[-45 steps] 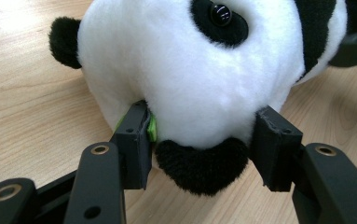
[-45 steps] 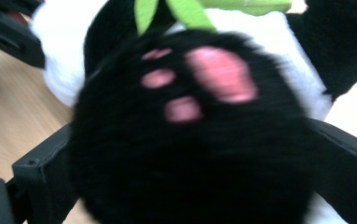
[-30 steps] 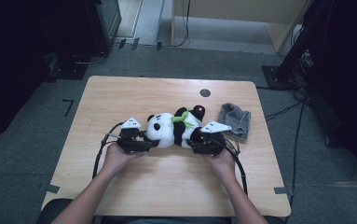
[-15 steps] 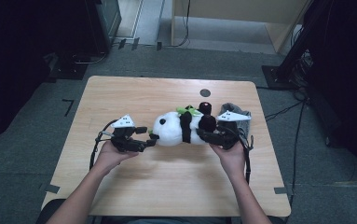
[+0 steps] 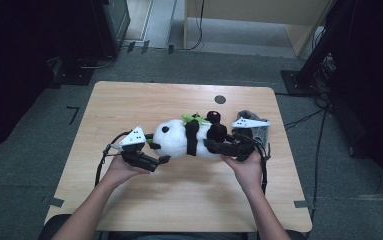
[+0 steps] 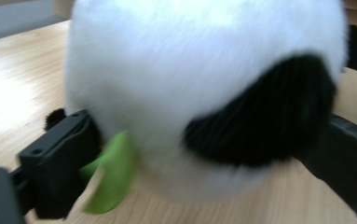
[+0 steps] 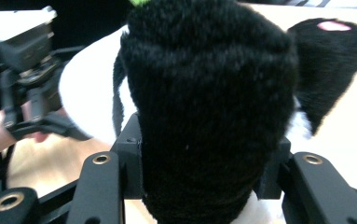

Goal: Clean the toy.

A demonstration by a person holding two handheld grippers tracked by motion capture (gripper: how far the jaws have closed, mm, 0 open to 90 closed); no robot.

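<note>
2 grippers worked 1 toy panda (image 5: 189,140), which was lying on its side near the middle of the table (image 5: 129,100), head toward the person's left. Right gripper (image 7: 204,172) was clamped on a black plush leg (image 7: 209,107), jaws pressed into the fur on both sides, carrying that end. Left gripper (image 5: 154,156) stood wide, its jaws having just been opening around the white head (image 6: 204,84) (pads looked clear of the fur, a green leaf (image 6: 113,175) beside 1 jaw). Step in hand, as I judged: handover, the left letting go while the right took the load. Next move called for backing the left gripper off without snagging the leaf, keeping the right grip firm. Grey cloth (image 5: 255,131) lay behind the right gripper.
</note>
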